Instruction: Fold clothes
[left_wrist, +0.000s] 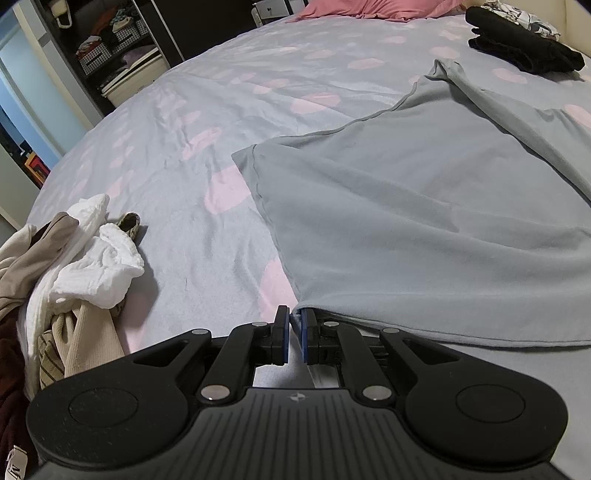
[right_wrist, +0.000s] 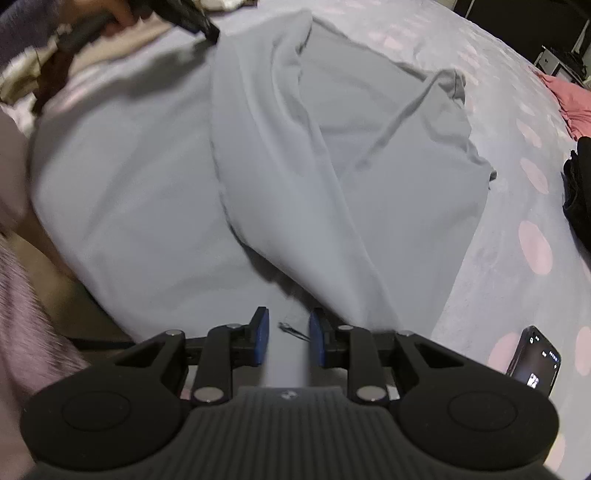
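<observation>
The left hand-held gripper, black with blue pads, is pinched nearly closed on the near corner of the wide grey soft-knit garment, whose edge runs into the narrow slit between the pads. The right hand-held gripper stands released, its blue pads apart over the near hem of the same garment (a loose thread shows in the gap), gripping nothing. The garment lies spread on the bed, one side folded over itself in a long ridge, upon a lilac bedsheet with pink dots. To the left of the left hand-held gripper sits a heap of white, beige and brown crumpled clothes. Farther back lie a folded black garment and a pink cloth. Just beside the right hand-held gripper, on the sheet, rests a dark smartphone with its screen lit.
</observation>
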